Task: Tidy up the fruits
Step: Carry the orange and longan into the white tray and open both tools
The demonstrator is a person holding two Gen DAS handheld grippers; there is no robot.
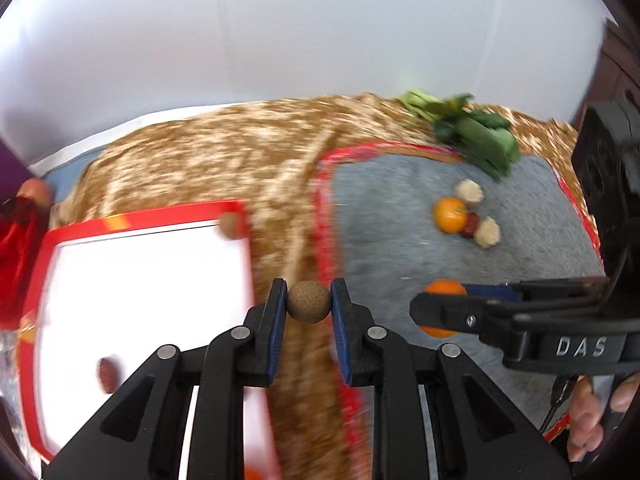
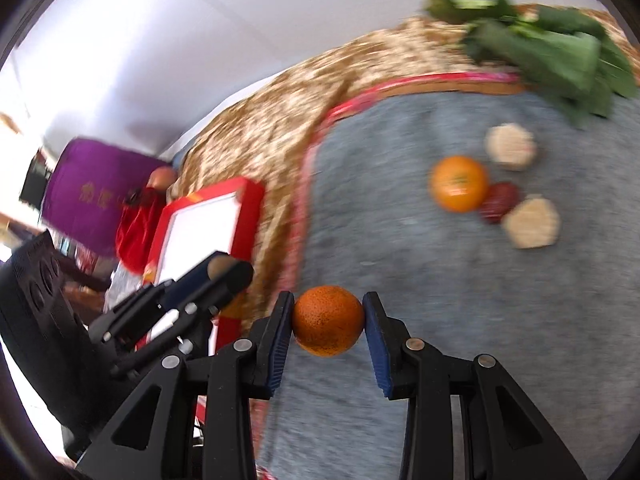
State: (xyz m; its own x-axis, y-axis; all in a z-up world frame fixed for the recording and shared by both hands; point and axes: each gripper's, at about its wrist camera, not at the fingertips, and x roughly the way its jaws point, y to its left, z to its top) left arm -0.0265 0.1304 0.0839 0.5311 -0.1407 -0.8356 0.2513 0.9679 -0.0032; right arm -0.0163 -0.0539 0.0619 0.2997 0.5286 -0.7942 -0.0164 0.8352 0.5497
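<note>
1. Left gripper [image 1: 309,302]: clenched on a small brown round fruit [image 1: 309,302], held just right of the red-rimmed white tray [image 1: 144,212], the nearer hand to it.
2. Right gripper [image 2: 328,320]: clasping an orange [image 2: 328,320] over the grey mat [image 2: 440,320]; tray lies leftward.
3. Tray: holds a brown fruit [image 1: 232,225] at its far corner, a dark red one [image 1: 108,374] near.
4. Mat, farther: second orange [image 2: 459,183], red fruit [image 2: 498,202], two pale lumps, leafy greens [image 2: 560,44].
</note>
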